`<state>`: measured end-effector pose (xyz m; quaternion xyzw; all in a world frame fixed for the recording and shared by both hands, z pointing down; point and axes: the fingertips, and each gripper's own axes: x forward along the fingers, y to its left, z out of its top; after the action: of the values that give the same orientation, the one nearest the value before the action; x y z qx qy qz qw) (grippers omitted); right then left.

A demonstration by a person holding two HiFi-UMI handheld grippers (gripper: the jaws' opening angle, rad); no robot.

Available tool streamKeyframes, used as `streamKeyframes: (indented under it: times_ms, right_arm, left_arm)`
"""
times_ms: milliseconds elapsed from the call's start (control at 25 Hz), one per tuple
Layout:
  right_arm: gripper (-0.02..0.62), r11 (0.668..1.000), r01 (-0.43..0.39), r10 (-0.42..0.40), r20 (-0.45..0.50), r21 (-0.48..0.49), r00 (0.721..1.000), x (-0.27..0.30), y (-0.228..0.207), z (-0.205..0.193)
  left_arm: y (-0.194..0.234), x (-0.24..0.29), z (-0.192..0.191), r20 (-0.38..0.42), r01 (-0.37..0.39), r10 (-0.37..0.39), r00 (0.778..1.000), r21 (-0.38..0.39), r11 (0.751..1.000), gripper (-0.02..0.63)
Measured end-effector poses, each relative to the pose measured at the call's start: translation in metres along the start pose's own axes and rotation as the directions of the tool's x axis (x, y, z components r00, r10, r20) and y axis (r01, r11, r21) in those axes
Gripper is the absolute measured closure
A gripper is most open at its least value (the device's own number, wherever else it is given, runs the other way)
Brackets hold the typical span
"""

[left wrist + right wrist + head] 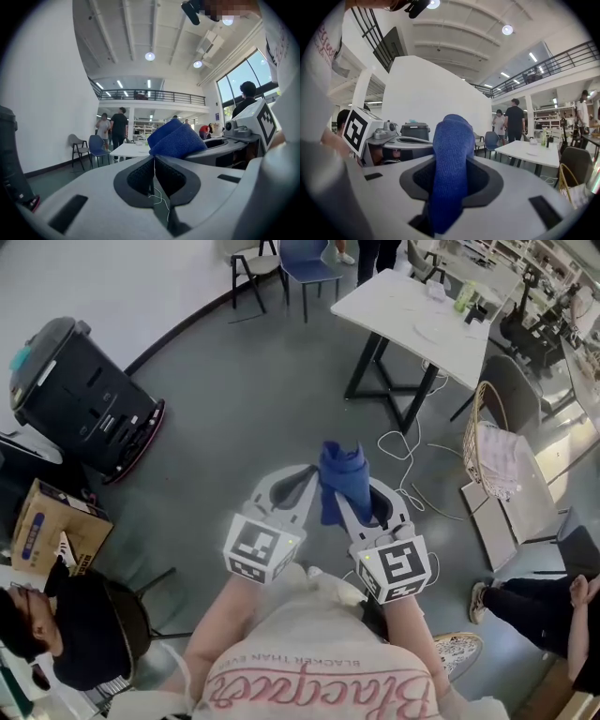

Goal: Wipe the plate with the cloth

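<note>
A blue cloth hangs in mid-air between my two grippers, over the grey floor. My right gripper is shut on it; in the right gripper view the cloth fills the gap between the jaws and sticks up past them. My left gripper is just left of the cloth, jaws pressed together with only loose threads between the pads. From the left gripper view the cloth shows just beyond the jaw tips. A pale round plate seems to lie on the white table far ahead.
A black wheeled bin and a cardboard box stand at the left. A wicker basket and loose cables lie right of centre. Chairs stand at the back. People sit at the lower left and lower right.
</note>
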<state>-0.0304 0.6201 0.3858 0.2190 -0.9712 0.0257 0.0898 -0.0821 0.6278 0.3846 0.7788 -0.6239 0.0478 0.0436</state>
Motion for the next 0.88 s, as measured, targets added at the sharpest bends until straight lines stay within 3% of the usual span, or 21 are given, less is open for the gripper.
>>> streamKeyframes:
  times_ms: [440,880]
  right_arm:
    - [0.472,0.998,0.062,-0.062,-0.001,0.007,0.998,0.003,-0.05,0.001]
    - [0.472,0.99,0.138,-0.137,-0.018,0.03,0.99,0.057,-0.12,0.004]
  left_arm:
    - [-0.005,0.054,0.01,0.018,0.058,-0.058,0.998,0.002,0.998,0.601]
    - [0.034,0.141,0.018,0.018,0.139,-0.139,0.99,-0.001,0.99,0.601]
